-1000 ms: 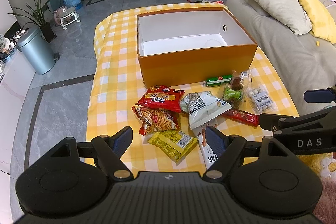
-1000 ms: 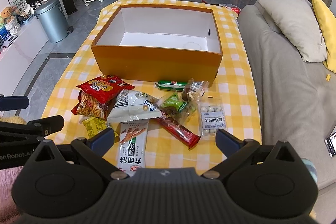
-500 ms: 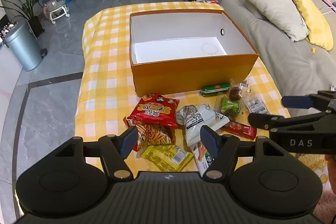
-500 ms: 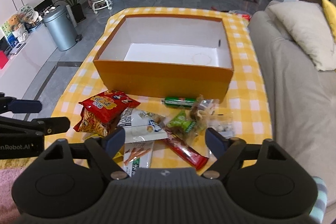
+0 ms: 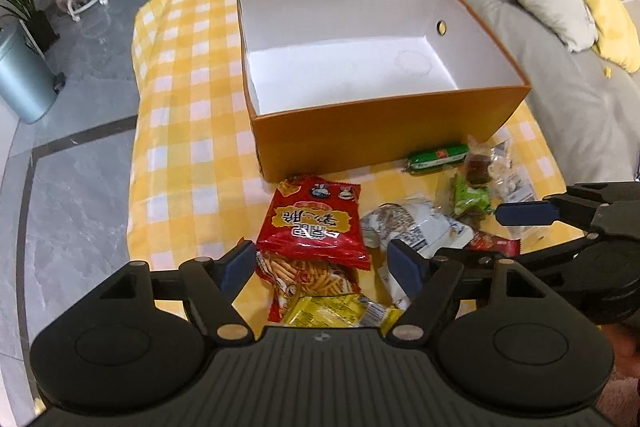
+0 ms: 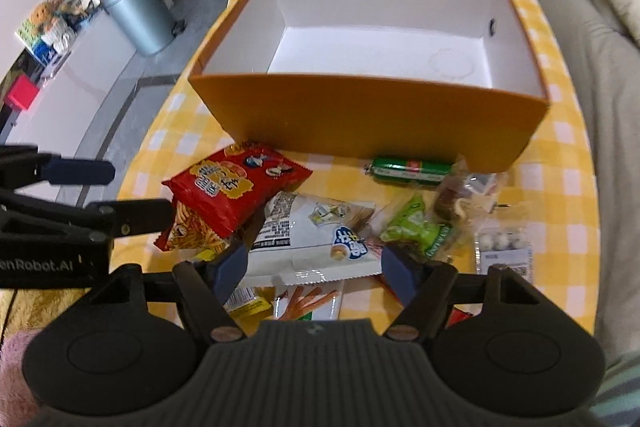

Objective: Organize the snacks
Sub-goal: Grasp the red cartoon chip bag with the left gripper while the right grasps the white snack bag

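Note:
An empty orange box [image 5: 384,131] with a white inside stands on the yellow checked table [image 5: 188,115]; it also shows in the right wrist view [image 6: 360,111]. Several snack packs lie in front of it. My left gripper [image 5: 322,265] is open, its fingers either side of the near edge of a red chip bag [image 5: 314,223]. My right gripper [image 6: 314,269] is open over a white snack bag [image 6: 316,231]. A green sausage [image 6: 408,169], a green pack [image 6: 420,231] and a yellow pack [image 5: 340,311] lie nearby.
A grey sofa [image 5: 580,95] with cushions runs along the right of the table. A metal bin [image 6: 138,15] and plants stand on the floor to the left. The other gripper shows at each view's side: the right one [image 5: 560,215], the left one [image 6: 80,187].
Both grippers have moved forward and down toward the snack pile. The right gripper's jaws have narrowed. The snacks and the box have not moved.

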{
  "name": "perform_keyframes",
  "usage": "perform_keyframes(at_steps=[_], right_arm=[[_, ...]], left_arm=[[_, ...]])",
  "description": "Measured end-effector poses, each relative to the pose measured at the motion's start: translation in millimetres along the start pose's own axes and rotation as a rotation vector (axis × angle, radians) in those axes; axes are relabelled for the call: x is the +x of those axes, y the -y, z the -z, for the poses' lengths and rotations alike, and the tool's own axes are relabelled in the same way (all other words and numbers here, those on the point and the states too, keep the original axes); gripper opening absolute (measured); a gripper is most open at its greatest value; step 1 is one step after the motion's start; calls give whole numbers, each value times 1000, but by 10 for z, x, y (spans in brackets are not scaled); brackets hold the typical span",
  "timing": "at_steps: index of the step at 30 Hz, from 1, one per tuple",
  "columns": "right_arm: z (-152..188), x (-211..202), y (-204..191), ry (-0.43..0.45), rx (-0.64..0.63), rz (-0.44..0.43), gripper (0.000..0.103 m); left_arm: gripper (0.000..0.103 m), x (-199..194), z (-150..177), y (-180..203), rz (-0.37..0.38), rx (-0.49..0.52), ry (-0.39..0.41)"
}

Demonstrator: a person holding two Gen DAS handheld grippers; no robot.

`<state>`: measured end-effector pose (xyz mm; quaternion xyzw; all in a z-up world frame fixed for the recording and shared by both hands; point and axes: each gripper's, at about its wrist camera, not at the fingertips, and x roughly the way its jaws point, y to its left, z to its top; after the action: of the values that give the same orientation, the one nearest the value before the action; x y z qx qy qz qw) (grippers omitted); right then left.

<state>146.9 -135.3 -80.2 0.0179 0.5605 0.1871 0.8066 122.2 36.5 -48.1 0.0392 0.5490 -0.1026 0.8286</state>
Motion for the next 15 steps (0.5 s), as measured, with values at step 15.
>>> perform_keyframes(at_steps=[15], right_arm=[[-210,548,153,-131,38,-42,60]], left_arm=[[90,616,-319,-58,36,18,-167]])
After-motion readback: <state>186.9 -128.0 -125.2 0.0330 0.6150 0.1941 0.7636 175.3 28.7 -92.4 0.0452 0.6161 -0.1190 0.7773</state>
